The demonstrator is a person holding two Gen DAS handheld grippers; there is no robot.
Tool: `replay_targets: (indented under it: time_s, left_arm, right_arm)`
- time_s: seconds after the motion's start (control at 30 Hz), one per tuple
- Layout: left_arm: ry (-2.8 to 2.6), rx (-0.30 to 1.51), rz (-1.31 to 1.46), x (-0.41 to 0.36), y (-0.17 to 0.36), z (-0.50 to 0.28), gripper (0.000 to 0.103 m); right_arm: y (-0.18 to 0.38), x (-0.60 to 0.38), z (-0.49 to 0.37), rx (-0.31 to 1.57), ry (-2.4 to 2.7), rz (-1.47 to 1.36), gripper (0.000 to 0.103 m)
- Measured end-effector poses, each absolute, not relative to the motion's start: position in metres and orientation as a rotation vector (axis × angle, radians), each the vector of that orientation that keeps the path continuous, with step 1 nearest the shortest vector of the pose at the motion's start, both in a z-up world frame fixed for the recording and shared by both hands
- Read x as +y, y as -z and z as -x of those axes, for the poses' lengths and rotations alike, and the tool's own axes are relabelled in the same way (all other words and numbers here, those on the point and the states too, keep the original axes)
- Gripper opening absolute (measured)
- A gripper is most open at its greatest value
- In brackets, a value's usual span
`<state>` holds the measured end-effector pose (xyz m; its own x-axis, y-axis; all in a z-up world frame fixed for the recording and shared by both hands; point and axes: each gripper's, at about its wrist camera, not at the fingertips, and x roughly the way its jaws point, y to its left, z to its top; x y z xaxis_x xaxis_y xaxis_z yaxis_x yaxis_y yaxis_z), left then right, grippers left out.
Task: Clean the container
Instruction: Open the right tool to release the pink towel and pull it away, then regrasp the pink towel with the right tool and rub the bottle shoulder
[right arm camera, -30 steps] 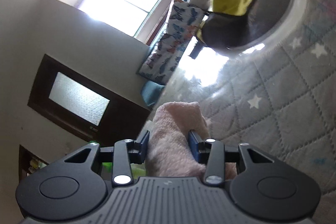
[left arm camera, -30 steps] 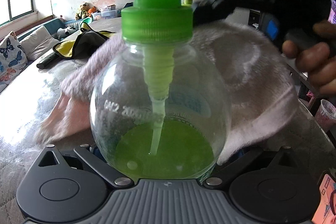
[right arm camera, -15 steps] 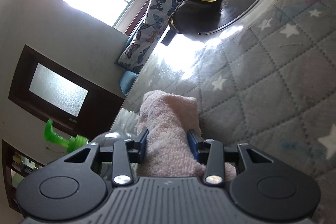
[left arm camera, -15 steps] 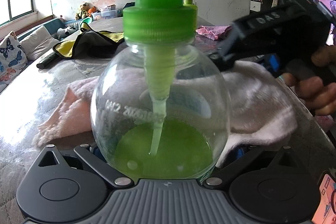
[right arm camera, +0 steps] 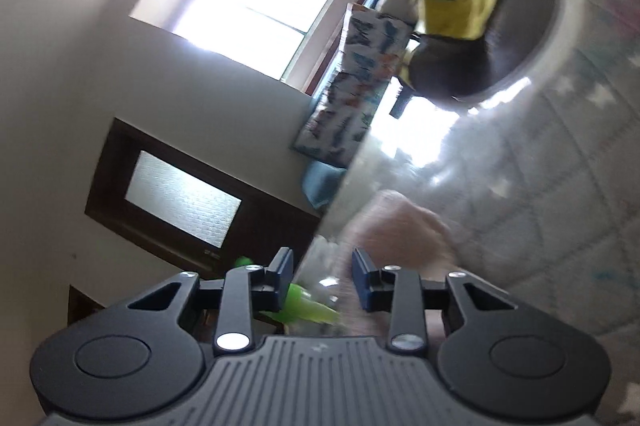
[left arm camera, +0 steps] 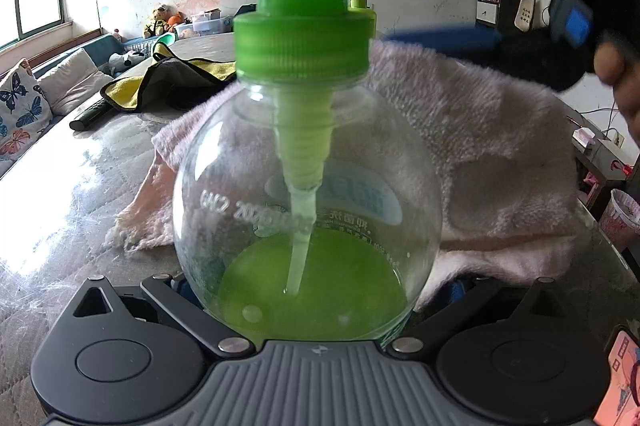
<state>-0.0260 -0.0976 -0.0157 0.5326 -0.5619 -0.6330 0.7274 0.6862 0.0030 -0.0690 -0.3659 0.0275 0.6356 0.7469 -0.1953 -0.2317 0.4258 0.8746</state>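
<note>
**Key relation.** The bottle (left arm camera: 308, 186) stands upright. Its long axis runs vertically, from the green liquid pooled at the base up through the green pump cap (left arm camera: 300, 38). My left claw (left arm camera: 316, 286) grips it low on the round clear body, one finger on each side, and holds it just above or on the table (left arm camera: 60, 206); I cannot tell which.

**Right claw.** My right claw (left arm camera: 440, 2) sits above and to the right of the cap, on the far side of the bottle from the left wrist camera. Its jaws are closing down to a narrow gap on a fold of the pink towel (left arm camera: 500, 146). Motion blur hides the exact pad contact, but the towel hangs up off the table from that claw, so I judge it gripped.

**Towel to bottle.** The towel drapes behind the bottle's far and right flank, from cap height down to the table. Whether it touches the body I cannot tell. The near face, toward the left claw, is uncovered.

**Next move, as judged.**
1. The right claw is the working one; the left only steadies the bottle.
2. The wipe must follow the curved wall around the vertical axis.
3. The pump neck projects above the cap, near the right claw's path, and a snag there could tip the bottle.
</note>
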Motion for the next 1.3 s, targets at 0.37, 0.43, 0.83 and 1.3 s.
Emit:
replay_targets:
  time_s: [0.37, 0.43, 0.83, 1.3]
  left_arm:
    - [0.781, 0.645, -0.281, -0.097, 0.016, 0.025, 0.103]
    - [0.781, 0.645, -0.281, -0.097, 0.016, 0.025, 0.103]
    - [0.781, 0.645, -0.281, -0.097, 0.016, 0.025, 0.103]
    - [0.78, 0.645, -0.282, -0.097, 0.016, 0.025, 0.103]
  right_arm:
    - [-0.044, -0.359, 0.071, 0.605, -0.44, -0.579, 0.074]
    - [-0.047, -0.359, 0.064, 0.626, -0.421, -0.528, 0.075]
    - [-0.024, -0.308, 0.04, 0.77, -0.482, -0.276, 0.063]
    - [-0.038, -0.341, 0.055, 0.675, -0.523, -0.616, 0.032]
